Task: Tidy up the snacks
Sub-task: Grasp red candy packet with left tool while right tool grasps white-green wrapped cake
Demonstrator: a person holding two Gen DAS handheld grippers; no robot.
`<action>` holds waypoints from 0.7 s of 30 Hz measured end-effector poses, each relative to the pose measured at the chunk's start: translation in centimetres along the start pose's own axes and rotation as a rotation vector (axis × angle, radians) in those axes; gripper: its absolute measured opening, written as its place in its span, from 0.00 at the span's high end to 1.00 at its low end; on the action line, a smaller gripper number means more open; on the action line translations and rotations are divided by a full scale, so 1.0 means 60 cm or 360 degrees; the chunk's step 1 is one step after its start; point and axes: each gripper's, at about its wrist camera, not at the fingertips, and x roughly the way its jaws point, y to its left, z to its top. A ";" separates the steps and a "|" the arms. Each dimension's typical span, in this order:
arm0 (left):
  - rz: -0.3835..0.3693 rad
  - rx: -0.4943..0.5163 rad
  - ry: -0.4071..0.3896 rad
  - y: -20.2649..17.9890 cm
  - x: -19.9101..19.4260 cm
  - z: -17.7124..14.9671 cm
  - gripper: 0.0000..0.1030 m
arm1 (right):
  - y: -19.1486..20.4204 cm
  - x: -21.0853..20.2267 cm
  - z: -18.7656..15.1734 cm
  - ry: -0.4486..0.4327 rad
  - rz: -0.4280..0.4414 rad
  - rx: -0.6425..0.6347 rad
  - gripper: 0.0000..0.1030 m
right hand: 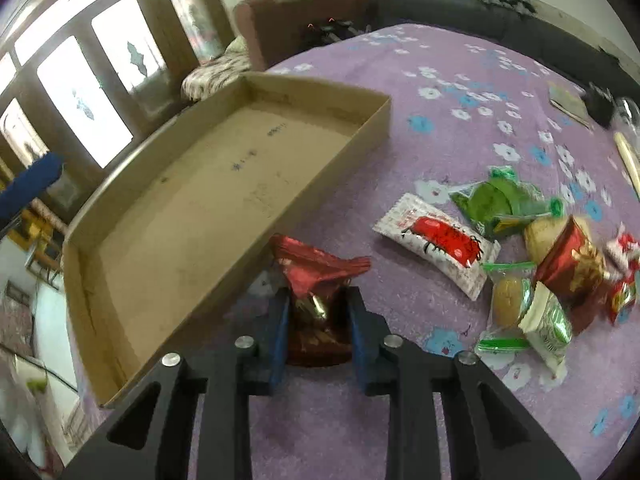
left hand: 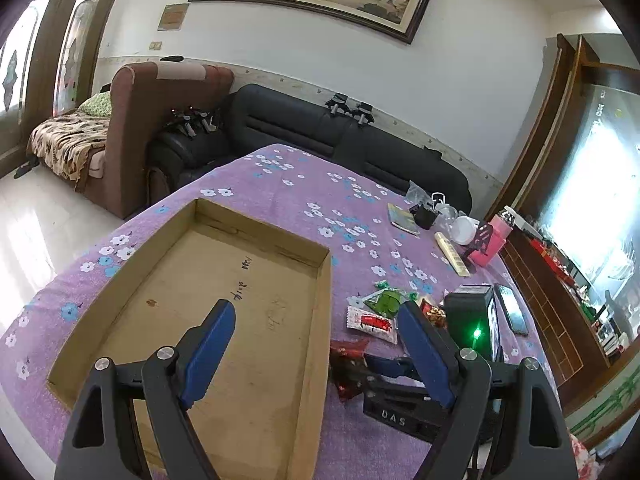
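- One snack is in hand: the right gripper (right hand: 318, 320) has its blue pads pressed on either side of a dark red foil packet (right hand: 316, 280), which lies on the purple flowered cloth (right hand: 400, 420) just beside the near wall of the cardboard tray (right hand: 384, 120).
- Left gripper (left hand: 316, 344) hangs over the tray with jaws wide apart and nothing between them (idle for now).
- Step judged: pick-up of the first packet; the tray floor shows only pen marks and stains, no snacks.
- Next move calls for a lift clear of the tray wall, a short carry over it, then release inside. Foil is crinkly, so slip is possible.
- Farther right, the remaining snacks sit in a loose heap: a white packet with red print (right hand: 436, 240), a green packet (right hand: 496, 200), and a red-and-gold one (right hand: 572, 268).
- Beyond them, a pink bottle (left hand: 494, 236) and a phone (left hand: 512, 308) lie at the cloth's far side (not task items, by the look).
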 end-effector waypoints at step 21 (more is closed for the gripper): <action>-0.0160 0.0304 0.0372 -0.133 0.092 -0.090 0.16 | -0.173 -0.095 -0.051 -0.0173 -0.0303 0.0055 0.59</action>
